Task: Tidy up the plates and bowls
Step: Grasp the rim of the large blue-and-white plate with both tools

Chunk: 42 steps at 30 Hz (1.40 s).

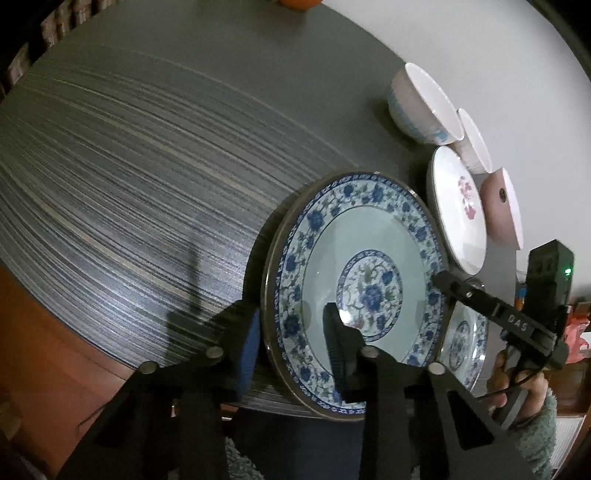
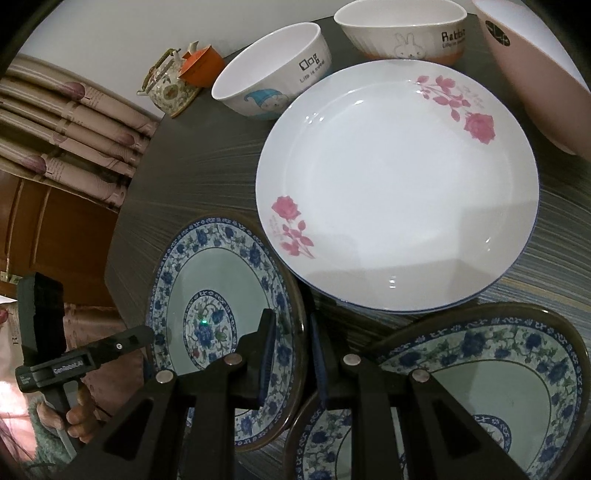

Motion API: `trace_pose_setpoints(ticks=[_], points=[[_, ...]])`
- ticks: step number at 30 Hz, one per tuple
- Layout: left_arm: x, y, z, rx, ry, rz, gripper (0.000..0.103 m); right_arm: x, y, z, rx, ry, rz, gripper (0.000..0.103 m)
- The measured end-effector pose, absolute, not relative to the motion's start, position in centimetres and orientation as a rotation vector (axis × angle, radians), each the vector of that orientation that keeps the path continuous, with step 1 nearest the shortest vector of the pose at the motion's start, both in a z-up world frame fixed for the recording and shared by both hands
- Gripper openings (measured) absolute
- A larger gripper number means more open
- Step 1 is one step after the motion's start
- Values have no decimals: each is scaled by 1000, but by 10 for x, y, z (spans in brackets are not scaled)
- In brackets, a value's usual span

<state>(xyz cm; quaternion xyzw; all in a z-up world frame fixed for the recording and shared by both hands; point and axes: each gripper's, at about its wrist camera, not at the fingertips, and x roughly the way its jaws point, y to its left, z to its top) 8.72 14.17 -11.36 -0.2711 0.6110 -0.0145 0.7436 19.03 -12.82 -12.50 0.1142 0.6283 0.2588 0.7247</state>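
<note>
A blue-floral plate (image 1: 369,236) (image 2: 218,280) lies at the near edge of the dark striped table (image 1: 147,166). My left gripper (image 1: 291,314) straddles its left rim, blue pad outside and the other finger over the plate's well, with a gap still showing. My right gripper (image 2: 291,325) is shut on the opposite rim. A second blue-floral plate (image 2: 498,369) lies partly under the right gripper. Behind them sit a white plate with pink roses (image 2: 399,184), a "Dog" bowl (image 2: 273,74), a "Rabbit" bowl (image 2: 402,29) and a pink bowl (image 2: 535,81).
A floral teapot (image 2: 170,88) and an orange pot (image 2: 201,66) stand at the table's far left corner. The left half of the table shows bare striped surface in the left wrist view. A person's hands (image 1: 517,387) in green fleece sleeves hold both grippers.
</note>
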Motion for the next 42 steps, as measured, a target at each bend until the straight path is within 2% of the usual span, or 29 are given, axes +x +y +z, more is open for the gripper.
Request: trace_pose_setpoints(ticks=[4,6,19,30,42], points=[[92,138,-120,-585,1350,-17,16,188,-127,-125,230,1378,563,14],[93,138,-120,-595,1317,-10,15,186,-126,-124,227,1378,560,13],[85,162,-100,-569,1151,128,15,153,-94,-105,218,1281,545,13],[92,191,-104,-556,1113,184,16,126,-72,-114,265,1214,502,13],[106,188,-114,-526,1111,210,18,121,-59,-121,261,1177,472,13]])
